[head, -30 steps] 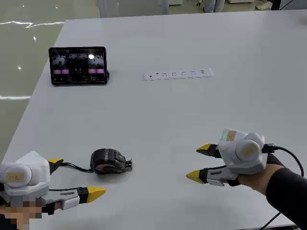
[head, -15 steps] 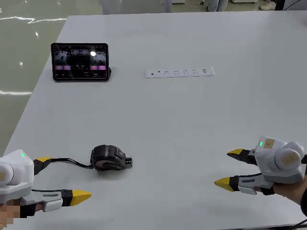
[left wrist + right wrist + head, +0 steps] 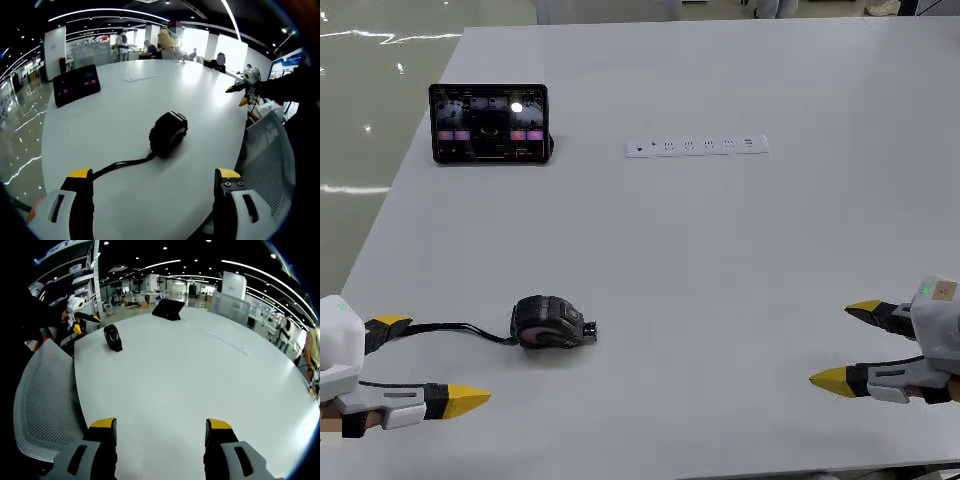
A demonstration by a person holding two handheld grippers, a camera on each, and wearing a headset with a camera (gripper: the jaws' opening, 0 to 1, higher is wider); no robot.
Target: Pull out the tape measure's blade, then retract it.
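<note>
On the near left of the white table (image 3: pixel 720 240) sits the tape measure (image 3: pixel 548 322), blade fully in, its black cord (image 3: pixel 450 327) trailing left towards my left tongs (image 3: pixel 432 360). Those tongs gape wide and hold nothing. My right tongs (image 3: pixel 848 343), well apart at the near right, are likewise spread and empty. I judge the case hard, compact and likely to slide. I would pinch its flat sides, then catch the small hook at its right end.
</note>
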